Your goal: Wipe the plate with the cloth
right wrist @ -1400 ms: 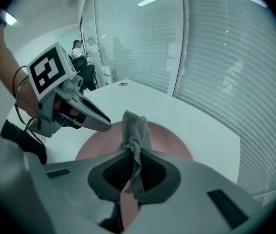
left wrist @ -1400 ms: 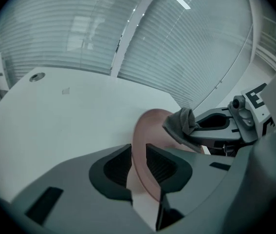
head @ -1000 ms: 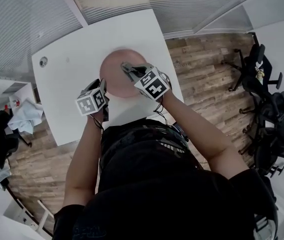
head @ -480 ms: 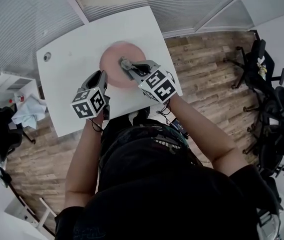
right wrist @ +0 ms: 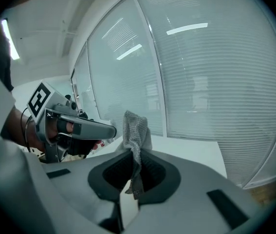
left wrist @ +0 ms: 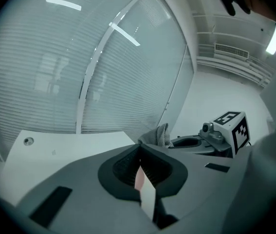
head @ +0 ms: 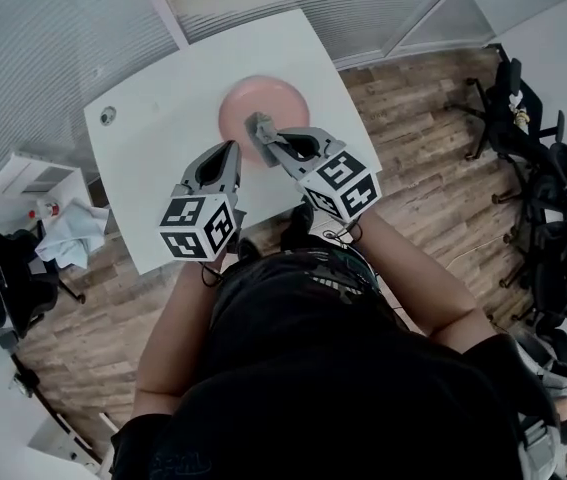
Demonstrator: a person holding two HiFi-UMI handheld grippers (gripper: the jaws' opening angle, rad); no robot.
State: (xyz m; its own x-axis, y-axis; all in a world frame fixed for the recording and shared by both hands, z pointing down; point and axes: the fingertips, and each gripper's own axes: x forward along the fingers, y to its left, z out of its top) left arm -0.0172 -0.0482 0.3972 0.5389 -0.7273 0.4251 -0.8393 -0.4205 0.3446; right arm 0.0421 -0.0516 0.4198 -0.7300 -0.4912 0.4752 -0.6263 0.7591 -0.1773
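Grey, waffle-textured cloth (right wrist: 135, 126) is the working thing here, pinched near one end in the right gripper (right wrist: 132, 165), whose jaws are clamped on it while the free end stands up in a crumpled tuft. It looks soft, light and floppy, I'd say; a bunched hold nearer the middle should give a fuller pad for wiping. The left gripper (left wrist: 140, 164) has just been closing, and its jaws are together with nothing between them. The pink plate (head: 268, 100) sits flat on the white table (head: 153, 158), round, smooth, probably slick and breakable, so steady it by the rim. In the head view the cloth hangs over the plate's near edge, apparently not touching.
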